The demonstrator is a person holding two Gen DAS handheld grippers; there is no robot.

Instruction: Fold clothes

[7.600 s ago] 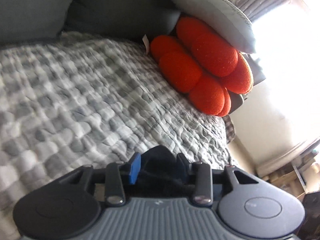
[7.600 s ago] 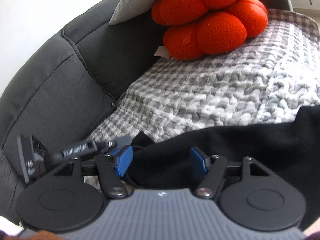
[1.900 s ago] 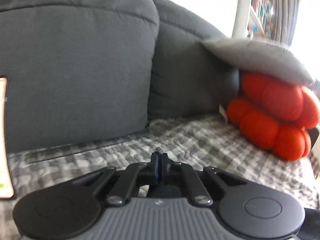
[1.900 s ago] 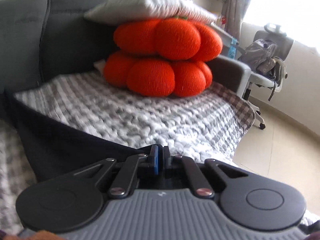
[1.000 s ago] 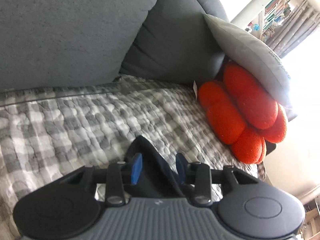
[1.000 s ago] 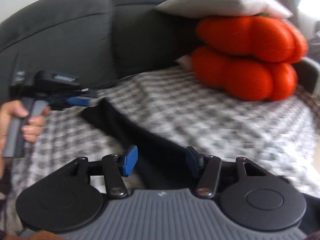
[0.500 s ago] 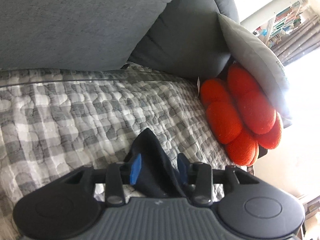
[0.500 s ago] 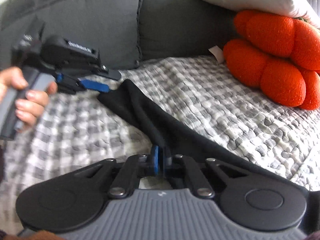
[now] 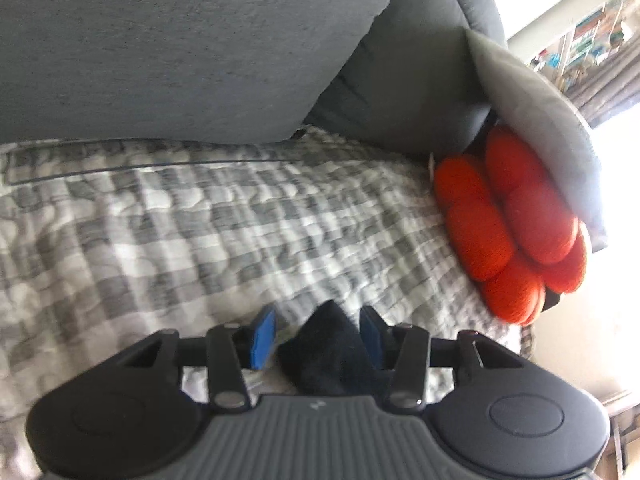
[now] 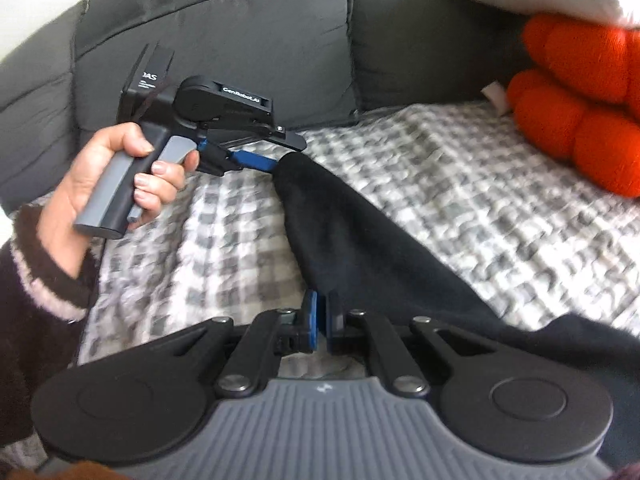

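A black garment (image 10: 360,240) lies stretched across the checked blanket (image 10: 500,200) on the sofa (image 10: 240,20). A second ago the right gripper (image 10: 322,320) stood wide over the cloth's edge; now its jaws are clamped on that edge. The left gripper (image 9: 316,336), pinched shut two seconds ago, is opening, a cloth corner lying loose between its pads (image 9: 262,334) with a gap seen on the left side. A handover is suggested: one corner released, a new edge taken for the next fold.

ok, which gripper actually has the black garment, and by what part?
Right gripper is shut on the black garment's near edge. Left gripper is opening, fabric tip loose between its fingers.
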